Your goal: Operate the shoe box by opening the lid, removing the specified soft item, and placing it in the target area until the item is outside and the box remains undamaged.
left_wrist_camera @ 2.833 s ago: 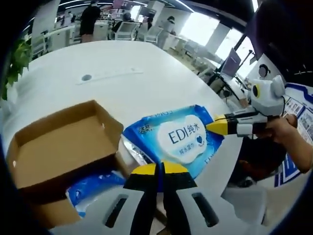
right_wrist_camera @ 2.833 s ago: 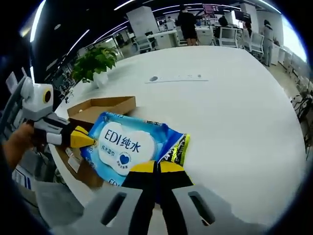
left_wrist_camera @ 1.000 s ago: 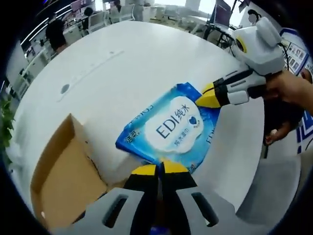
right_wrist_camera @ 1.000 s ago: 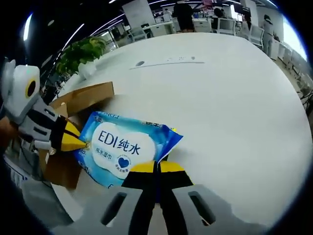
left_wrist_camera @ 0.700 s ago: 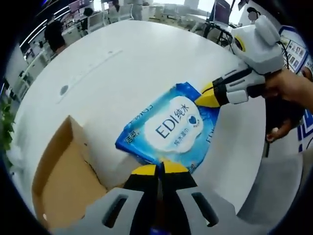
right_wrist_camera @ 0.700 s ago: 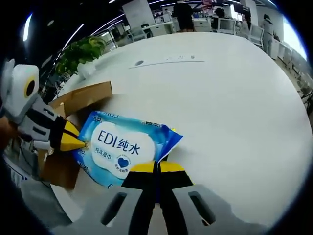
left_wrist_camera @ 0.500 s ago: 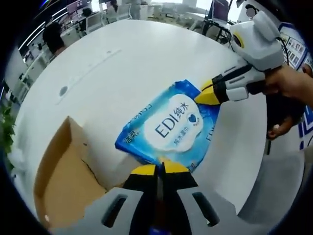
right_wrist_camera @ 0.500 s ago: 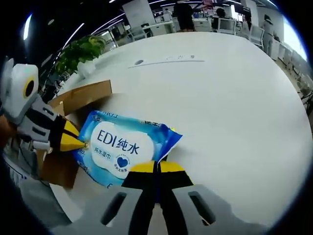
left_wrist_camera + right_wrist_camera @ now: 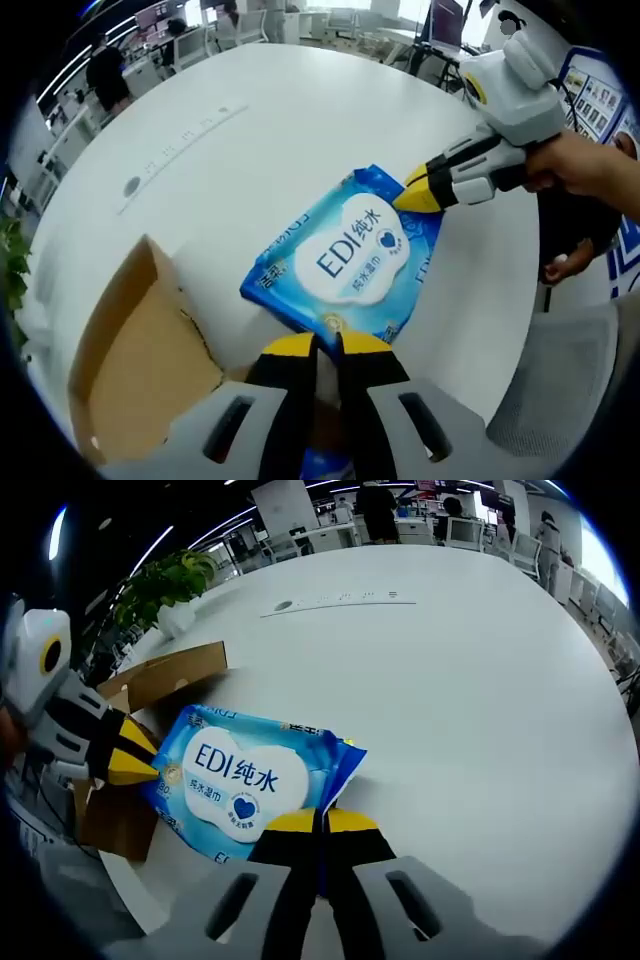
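— What do the tools look like?
— Each gripper, left gripper (image 9: 318, 345) and right gripper (image 9: 321, 820), has two black jaws capped with yellow tips, rising from pale grey bodies with dark slots.
— And seen from the other side?
— Beside the wipes pack (image 9: 348, 255), the right one has a white rounded housing with a yellow ring, black midsection and yellow pointed tips, gripped by a hand (image 9: 580, 170).

I work in an open-plan office: a big white table (image 9: 480, 680), desks with monitors (image 9: 465, 548), ceiling strip lights, a potted plant (image 9: 170, 585).
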Tool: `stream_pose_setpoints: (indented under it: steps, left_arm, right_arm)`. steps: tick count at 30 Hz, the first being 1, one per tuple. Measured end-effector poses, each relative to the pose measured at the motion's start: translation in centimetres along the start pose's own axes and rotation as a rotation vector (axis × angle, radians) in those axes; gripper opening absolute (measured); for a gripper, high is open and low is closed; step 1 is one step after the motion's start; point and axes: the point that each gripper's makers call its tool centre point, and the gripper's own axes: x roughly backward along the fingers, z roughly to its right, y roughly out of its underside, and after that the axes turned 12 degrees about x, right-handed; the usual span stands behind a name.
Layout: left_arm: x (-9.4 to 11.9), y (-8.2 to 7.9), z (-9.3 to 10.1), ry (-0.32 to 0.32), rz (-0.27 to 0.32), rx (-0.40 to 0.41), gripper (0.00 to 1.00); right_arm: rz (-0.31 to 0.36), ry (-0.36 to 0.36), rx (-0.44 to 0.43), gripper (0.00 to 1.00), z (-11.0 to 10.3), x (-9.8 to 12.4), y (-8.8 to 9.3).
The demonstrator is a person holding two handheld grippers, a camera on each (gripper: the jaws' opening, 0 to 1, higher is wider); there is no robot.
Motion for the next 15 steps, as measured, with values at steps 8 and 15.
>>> stream_pose_setpoints:
  steps: [8,15]
  left_arm:
    - [1.3,-0.4,0.3,0.027,0.052,0.039,0.09]
    - [2.4,-0.3,0.7,0.06,0.108,0.065,0.17]
  right_arm:
    - [0.03,0.001,-0.001,0.04,0.1,0.3,-0.2]
    - [0.04,-0.011,0.023,0.11,-0.5,1.1,-0.3]
